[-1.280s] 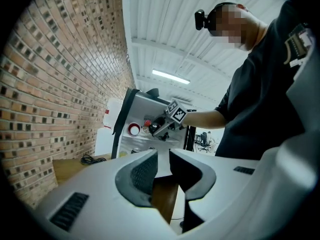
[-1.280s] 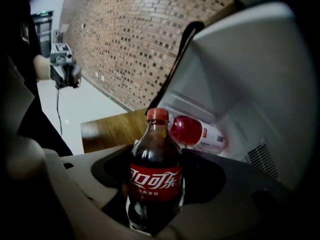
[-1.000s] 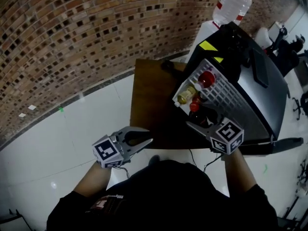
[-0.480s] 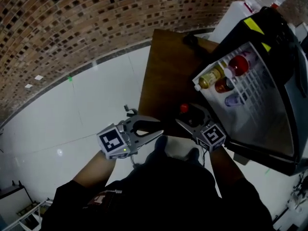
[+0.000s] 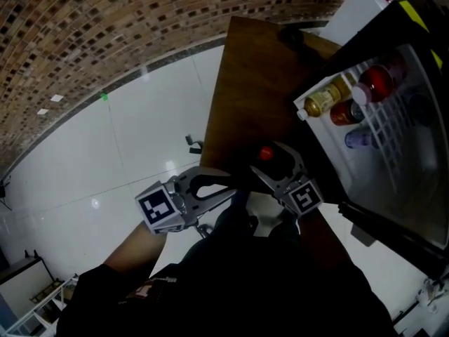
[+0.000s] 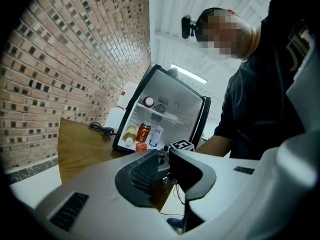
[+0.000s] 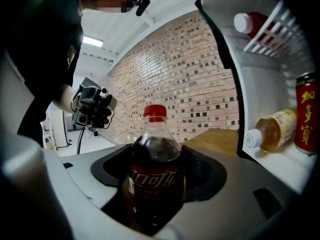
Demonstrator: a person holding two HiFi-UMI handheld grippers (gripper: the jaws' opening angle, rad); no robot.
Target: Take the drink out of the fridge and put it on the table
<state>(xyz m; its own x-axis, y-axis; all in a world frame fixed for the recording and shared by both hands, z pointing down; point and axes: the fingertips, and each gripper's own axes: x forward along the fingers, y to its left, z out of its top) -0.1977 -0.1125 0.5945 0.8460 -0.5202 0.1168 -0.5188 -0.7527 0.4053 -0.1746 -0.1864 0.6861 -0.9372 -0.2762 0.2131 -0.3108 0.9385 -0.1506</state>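
A dark cola bottle with a red cap [image 7: 155, 176] stands upright between the jaws of my right gripper [image 7: 156, 159], which is shut on its body. In the head view the bottle [image 5: 266, 154] and right gripper [image 5: 277, 166] are over the near end of the brown wooden table [image 5: 245, 83], left of the open fridge door [image 5: 393, 139]. Whether the bottle touches the table is hidden. My left gripper [image 5: 233, 192] hangs beside the table's near left corner, shut and holding nothing; its own view shows the jaws [image 6: 164, 155] closed.
The fridge door shelf holds a yellow drink bottle [image 5: 326, 102], a red can [image 5: 345, 112] and a red-capped bottle [image 5: 375, 83]. A black cable [image 5: 293, 35] lies at the table's far end. White floor and a brick wall [image 5: 105, 27] lie to the left.
My right gripper has drawn away from the fridge door shelf, leftward over the table's near end, with the cola bottle in it. The left gripper has stayed in about the same place.
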